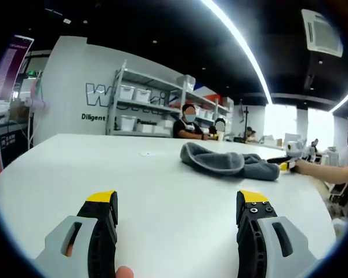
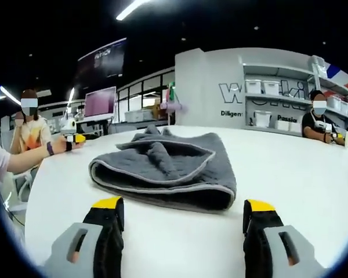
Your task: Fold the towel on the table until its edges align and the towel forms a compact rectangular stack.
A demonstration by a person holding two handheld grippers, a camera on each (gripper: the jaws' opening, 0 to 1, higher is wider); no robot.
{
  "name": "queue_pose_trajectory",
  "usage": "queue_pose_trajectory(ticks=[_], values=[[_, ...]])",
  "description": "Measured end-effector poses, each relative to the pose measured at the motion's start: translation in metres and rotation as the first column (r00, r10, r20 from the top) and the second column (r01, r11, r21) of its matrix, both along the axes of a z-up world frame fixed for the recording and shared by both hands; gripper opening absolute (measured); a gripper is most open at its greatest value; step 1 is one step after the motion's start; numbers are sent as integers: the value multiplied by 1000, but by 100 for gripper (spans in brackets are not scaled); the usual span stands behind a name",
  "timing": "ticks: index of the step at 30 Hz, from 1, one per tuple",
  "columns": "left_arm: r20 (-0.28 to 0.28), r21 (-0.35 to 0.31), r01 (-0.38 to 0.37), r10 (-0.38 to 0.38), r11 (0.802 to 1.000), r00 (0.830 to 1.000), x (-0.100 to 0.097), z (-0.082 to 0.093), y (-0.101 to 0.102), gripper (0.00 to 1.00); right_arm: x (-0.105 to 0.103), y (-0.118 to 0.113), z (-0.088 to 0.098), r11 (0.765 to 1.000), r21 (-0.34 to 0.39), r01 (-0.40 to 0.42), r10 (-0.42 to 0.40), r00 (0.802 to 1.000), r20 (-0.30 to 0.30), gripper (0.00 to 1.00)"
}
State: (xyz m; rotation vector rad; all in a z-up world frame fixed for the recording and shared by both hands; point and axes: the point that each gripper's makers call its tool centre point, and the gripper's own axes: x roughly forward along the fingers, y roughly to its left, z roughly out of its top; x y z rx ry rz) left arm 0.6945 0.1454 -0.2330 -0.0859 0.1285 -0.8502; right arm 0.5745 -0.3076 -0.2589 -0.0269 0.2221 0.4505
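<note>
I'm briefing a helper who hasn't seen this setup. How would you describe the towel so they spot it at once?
Start from the big white table running toward the storage shelves. On its bare top lies one soft heap, just ahead of the right tongs: the towel. It is dark grey with a paler edge trim, loosely bunched in rumpled folds, the only fabric on the table.

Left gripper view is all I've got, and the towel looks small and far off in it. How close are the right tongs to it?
Observer: In the right gripper view the towel lies just ahead of the right tongs, not touching them.
Operator: Are those tongs open?
Observer: Yes, they are wide open and hold nothing.
Operator: How is the towel lying?
Observer: It is loosely doubled over, with a rumpled ridge on top and pale trim along its near edge. It is not a neat rectangle yet.
</note>
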Motion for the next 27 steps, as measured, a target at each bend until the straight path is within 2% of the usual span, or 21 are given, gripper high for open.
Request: queue_pose_trajectory(ticks=[5, 8, 12, 21, 24, 27], values=[[1, 4, 0, 0, 1000, 1000, -1, 0, -1, 82, 7, -17, 3, 999, 5, 42, -42, 999, 17, 65], [1, 5, 1, -1, 1000, 1000, 0, -1, -1, 82, 15, -33, 0, 996, -39, 80, -79, 997, 14, 50], [1, 5, 1, -1, 1000, 1000, 0, -1, -1, 82, 17, -39, 1, 996, -36, 84, -84, 996, 13, 35], [1, 4, 1, -1, 1000, 1000, 0, 0, -1, 82, 24, -54, 1, 992, -38, 123, -123, 992, 17, 20], [1, 6, 0, 0, 1000, 1000, 0, -1, -1, 82, 25, -55, 2, 993, -37, 116, -116, 993, 15, 5], [2, 8, -1, 1, 1000, 1000, 1, -1, 0, 82, 25, -54, 3, 994, -27, 106, -106, 994, 19, 0]])
